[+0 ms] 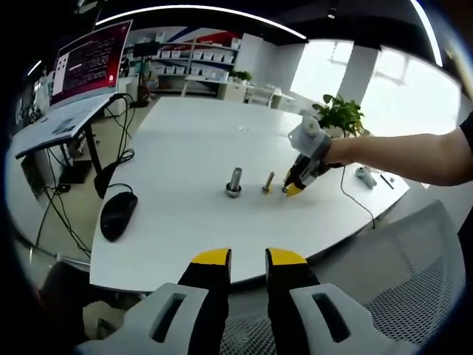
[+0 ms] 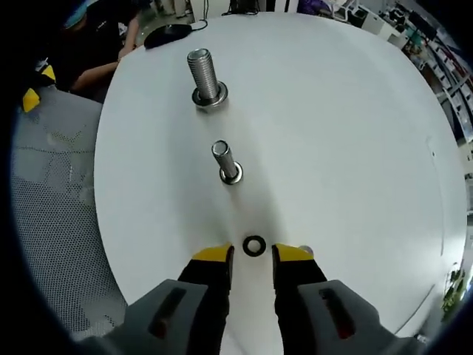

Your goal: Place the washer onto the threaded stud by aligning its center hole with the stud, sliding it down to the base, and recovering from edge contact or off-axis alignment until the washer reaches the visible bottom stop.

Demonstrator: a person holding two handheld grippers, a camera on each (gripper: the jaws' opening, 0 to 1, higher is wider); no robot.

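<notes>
In the right gripper view, the right tongs (image 2: 252,260) hang low over the white table (image 2: 355,148), jaws parted with nothing held. The black washer (image 2: 254,245) lies flat on the table just ahead of the yellow tips, in line with the gap between them. Beyond it stands the small stud (image 2: 226,163), and farther on the large bolt (image 2: 205,77) with a ring at its base.

In the left gripper view, the left tongs (image 1: 248,257) are parted and empty, held back from the table edge. A mouse (image 1: 118,214) lies off to their left.
</notes>
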